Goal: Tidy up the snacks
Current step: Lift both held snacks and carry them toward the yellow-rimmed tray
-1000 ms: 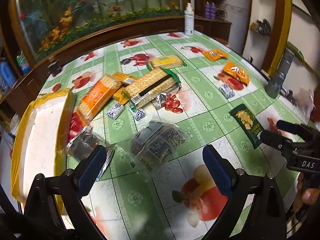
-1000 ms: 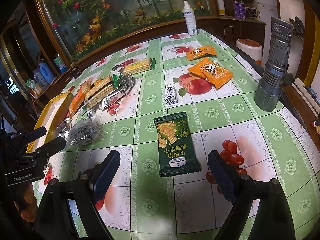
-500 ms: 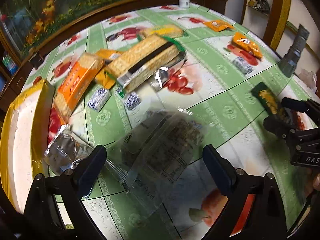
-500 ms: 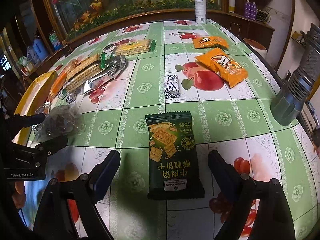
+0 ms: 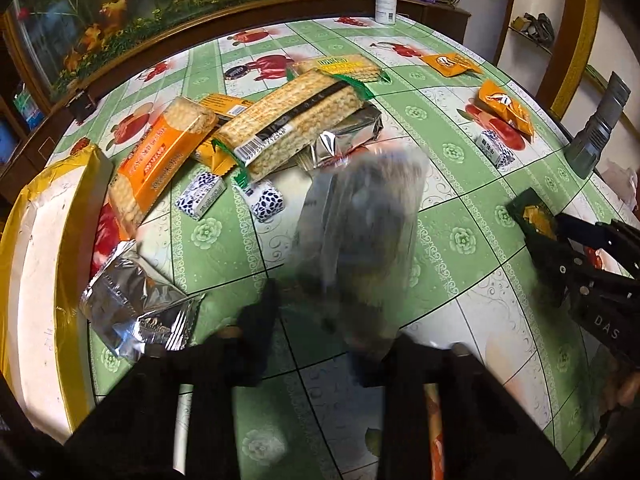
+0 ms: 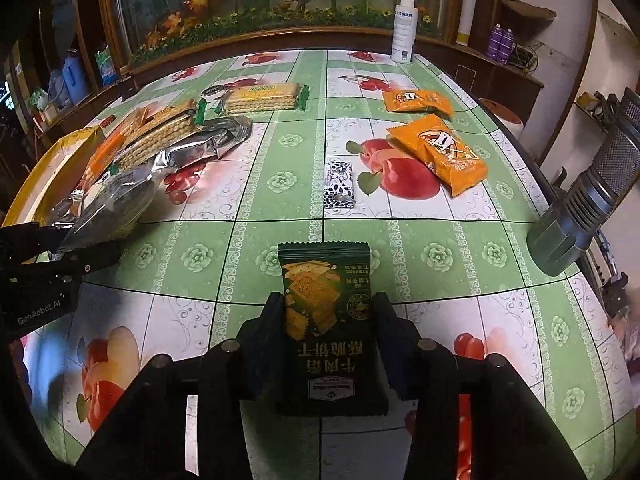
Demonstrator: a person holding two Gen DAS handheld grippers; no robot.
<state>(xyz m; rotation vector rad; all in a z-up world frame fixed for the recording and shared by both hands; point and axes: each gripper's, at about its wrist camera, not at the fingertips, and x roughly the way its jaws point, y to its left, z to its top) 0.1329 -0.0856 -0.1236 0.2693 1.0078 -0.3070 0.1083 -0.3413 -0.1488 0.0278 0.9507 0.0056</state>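
Observation:
My left gripper (image 5: 320, 320) is shut on a clear plastic snack bag (image 5: 360, 232) with dark contents, blurred and raised off the table; the bag also shows in the right wrist view (image 6: 108, 208). My right gripper (image 6: 328, 312) is shut on a dark green cracker packet (image 6: 326, 316) on the green tablecloth (image 6: 248, 216). Cracker sleeves (image 5: 288, 128), an orange cracker pack (image 5: 160, 160), silver foil packets (image 5: 136, 312) and small black-and-white sweets (image 5: 200, 196) lie in a pile at the left. Orange snack bags (image 6: 440, 152) lie at the right.
A yellow-rimmed white tray (image 5: 36, 264) sits at the table's left edge. A grey flashlight (image 6: 580, 208) stands at the right edge. A white spray bottle (image 6: 403, 28) stands at the far edge. A small sweet (image 6: 339, 184) lies mid-table.
Both grippers have closed: the left on the clear bag, which has lifted and tilted up, the right on the green cracker packet after moving forward over it.

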